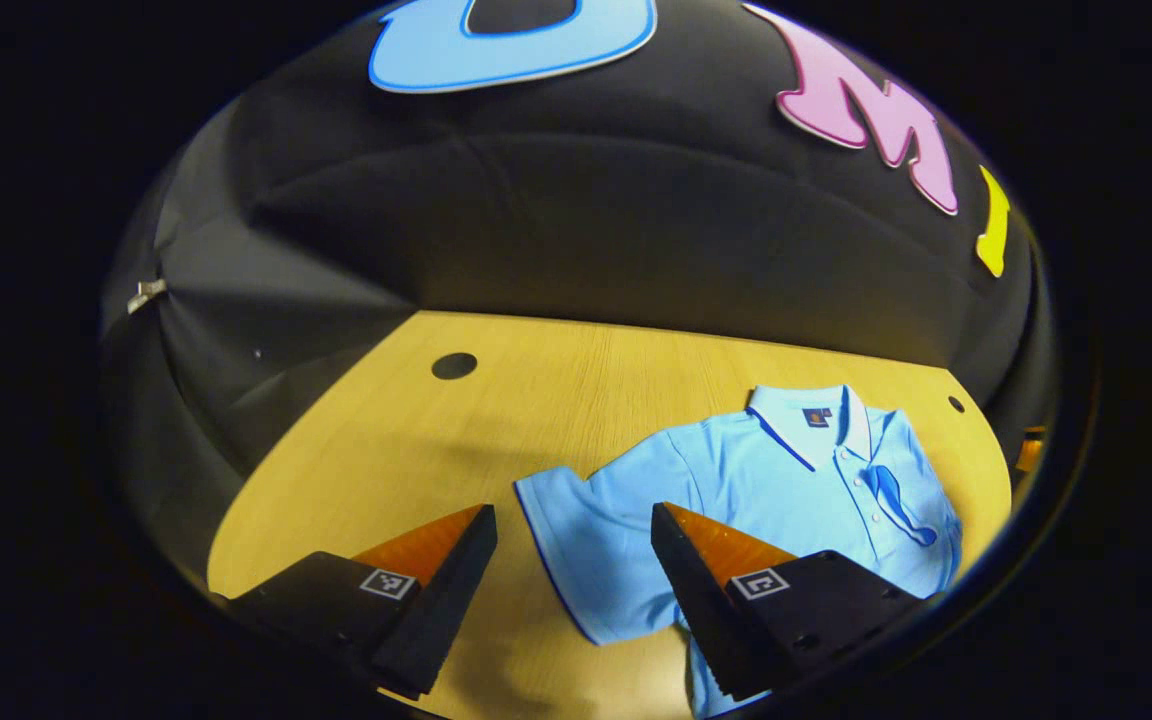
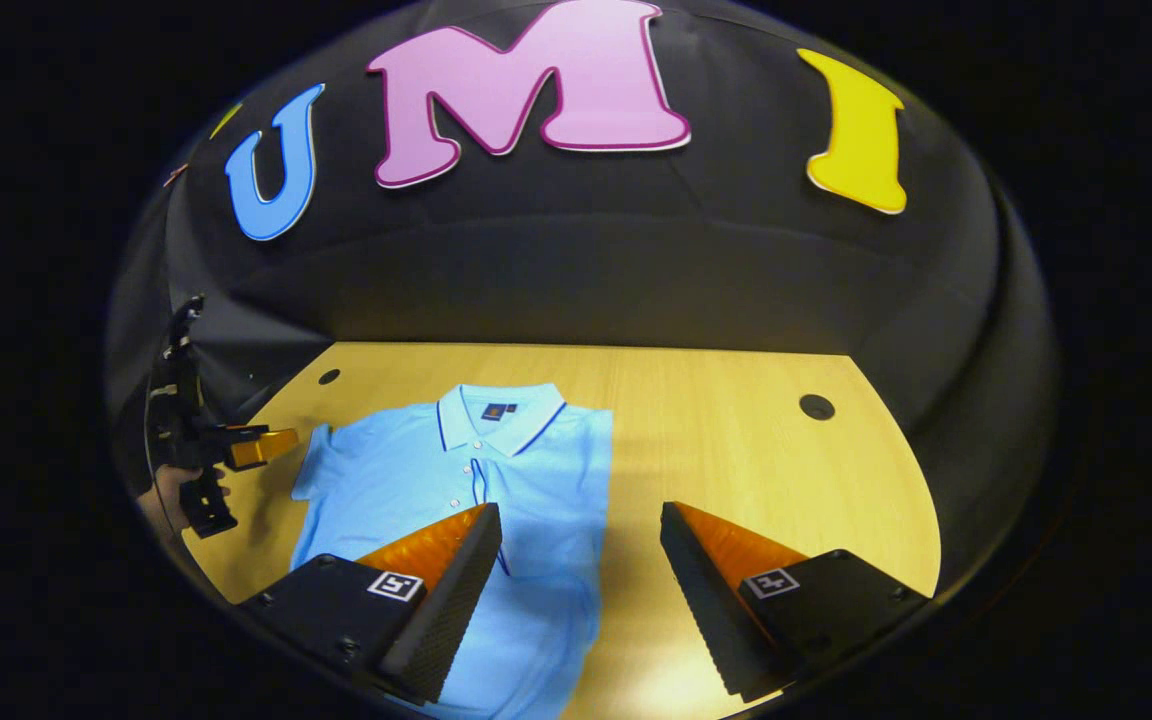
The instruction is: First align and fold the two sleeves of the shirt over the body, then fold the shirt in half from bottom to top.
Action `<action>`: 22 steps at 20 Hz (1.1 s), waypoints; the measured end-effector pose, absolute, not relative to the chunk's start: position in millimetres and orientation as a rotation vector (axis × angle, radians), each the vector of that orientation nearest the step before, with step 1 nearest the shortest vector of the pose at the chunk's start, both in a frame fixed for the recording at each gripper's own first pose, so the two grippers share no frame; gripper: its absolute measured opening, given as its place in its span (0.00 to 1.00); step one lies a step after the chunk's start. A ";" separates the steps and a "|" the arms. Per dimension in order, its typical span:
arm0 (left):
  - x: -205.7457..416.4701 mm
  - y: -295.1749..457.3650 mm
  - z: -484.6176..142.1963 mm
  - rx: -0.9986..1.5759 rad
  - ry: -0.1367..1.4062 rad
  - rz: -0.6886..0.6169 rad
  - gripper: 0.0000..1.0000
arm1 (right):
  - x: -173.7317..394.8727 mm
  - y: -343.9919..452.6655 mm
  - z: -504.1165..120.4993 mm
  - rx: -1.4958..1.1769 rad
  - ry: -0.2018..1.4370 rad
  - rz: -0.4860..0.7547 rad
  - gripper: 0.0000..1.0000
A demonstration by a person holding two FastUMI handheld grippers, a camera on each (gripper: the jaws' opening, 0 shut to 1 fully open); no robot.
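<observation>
A light blue polo shirt (image 1: 786, 480) lies flat, collar away from me, on the wooden table (image 1: 556, 400). In the left gripper view one short sleeve (image 1: 576, 540) spreads out sideways, while the other sleeve (image 1: 896, 505) lies folded over the chest. My left gripper (image 1: 573, 510) is open just above the spread sleeve, with nothing between its fingers. In the right gripper view the shirt (image 2: 406, 480) has a straight folded edge (image 2: 604, 480) on its near side. My right gripper (image 2: 581, 510) hangs open over that edge. The left gripper (image 2: 256, 446), held by a hand (image 2: 171, 500), hovers beside the spread sleeve (image 2: 314, 465).
The table has round cable holes (image 1: 454, 365) (image 2: 816, 406) near its back corners. Black cloth walls close in the table at the back and sides. Bare wood (image 2: 766, 470) stretches beside the shirt's folded edge.
</observation>
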State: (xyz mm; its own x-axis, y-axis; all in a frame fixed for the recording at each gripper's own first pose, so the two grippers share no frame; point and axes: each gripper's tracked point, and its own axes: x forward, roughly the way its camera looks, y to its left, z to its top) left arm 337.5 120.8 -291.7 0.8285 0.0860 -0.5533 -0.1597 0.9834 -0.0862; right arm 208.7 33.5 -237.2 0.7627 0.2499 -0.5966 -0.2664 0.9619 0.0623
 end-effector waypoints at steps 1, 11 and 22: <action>344.8 121.0 -299.4 -0.147 0.591 0.126 0.99 | 205.4 20.1 -237.9 -0.015 0.661 0.263 1.00; 379.3 119.5 -342.1 -0.060 0.695 0.090 0.78 | 193.6 -39.3 -222.0 0.102 0.645 0.157 0.98; 380.5 80.3 -328.0 -0.056 0.724 0.070 0.06 | 192.7 -50.7 -239.3 0.105 0.666 0.164 0.98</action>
